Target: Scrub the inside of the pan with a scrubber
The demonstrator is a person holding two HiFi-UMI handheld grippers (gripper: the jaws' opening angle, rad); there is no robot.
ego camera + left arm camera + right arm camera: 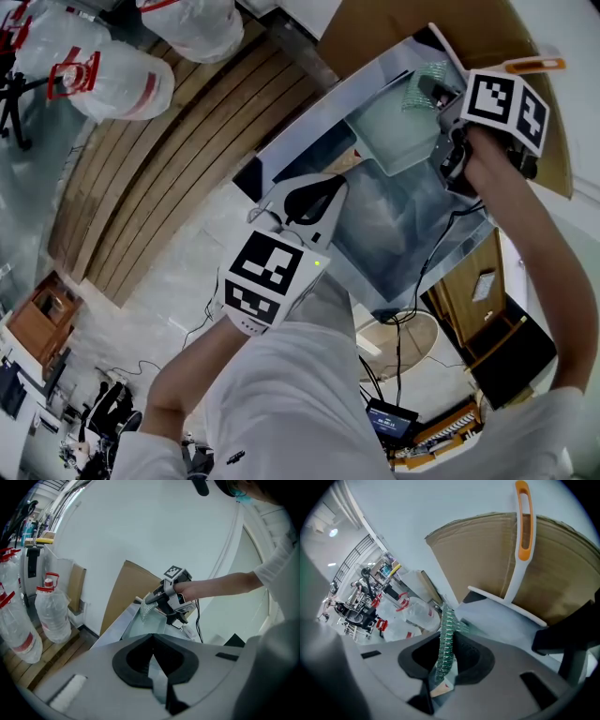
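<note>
Steel tray [403, 244] mid-frame, left gripper [152, 641] clenched on its 9 o'clock edge. Pan [389, 131] at 1 o'clock. Right gripper [446, 654] grasping green scrubber [448, 632] by pan's 2 o'clock rim, contact unclear. Likely whole inside left to scrub.

left tool [152, 645] clamped on pan [403, 234] rim, arm bent | right tool [445, 654] clamped on scrubber [449, 632], arm extended
</note>
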